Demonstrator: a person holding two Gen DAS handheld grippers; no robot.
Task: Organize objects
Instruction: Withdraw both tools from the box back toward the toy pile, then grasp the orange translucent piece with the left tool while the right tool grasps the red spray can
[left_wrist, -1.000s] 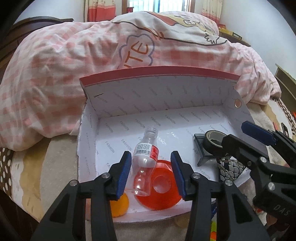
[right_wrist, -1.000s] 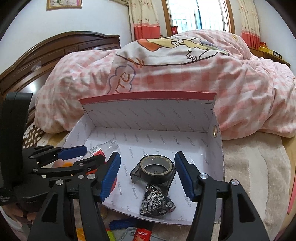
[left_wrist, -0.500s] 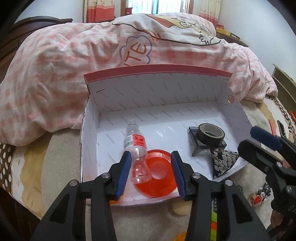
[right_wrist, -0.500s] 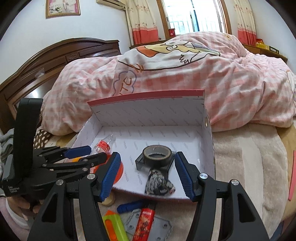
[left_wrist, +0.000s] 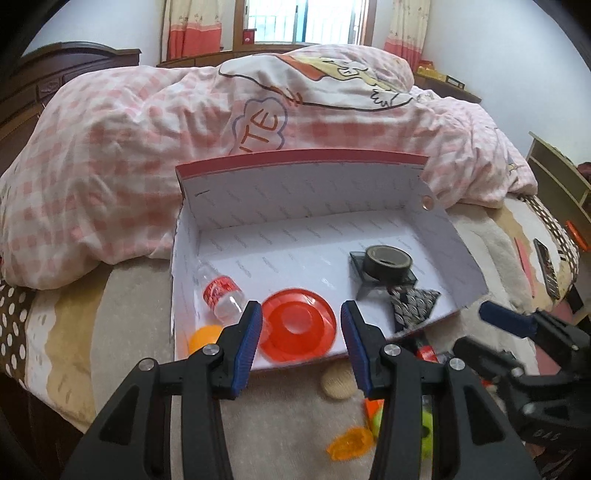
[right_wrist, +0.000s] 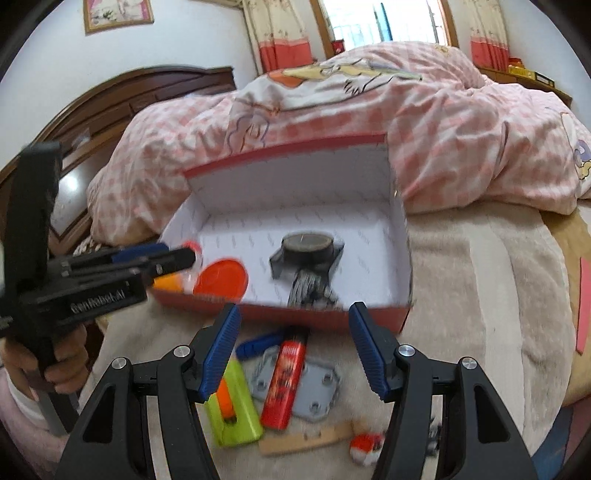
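Observation:
A red-edged white box (left_wrist: 303, 181) (right_wrist: 295, 317) lies open on the bed. In it are a clear bottle with a red label (left_wrist: 221, 293), an orange ball (left_wrist: 205, 338), a red disc (left_wrist: 299, 326) (right_wrist: 221, 277), a black tape roll (left_wrist: 388, 258) (right_wrist: 306, 243) and a patterned pouch (left_wrist: 413, 304). My left gripper (left_wrist: 301, 339) is open and empty above the box's near edge. My right gripper (right_wrist: 293, 349) is open and empty above loose items in front of the box: a red pack (right_wrist: 284, 380), a green block (right_wrist: 236, 410), a grey plate (right_wrist: 314, 391), a blue piece (right_wrist: 258, 343).
A pink checked quilt (left_wrist: 147, 147) is heaped behind the box. A beige blanket (right_wrist: 480, 280) covers the bed to the right. A wooden strip (right_wrist: 306, 439) and a red-white ball (right_wrist: 365, 446) lie near me. A round beige pad (left_wrist: 338, 380) and an orange piece (left_wrist: 349, 446) lie before the box.
Both grippers have pulled back and up from the box, empty and open. The bottle now lies at the box's left side. Loose items in front of the box have come into view.

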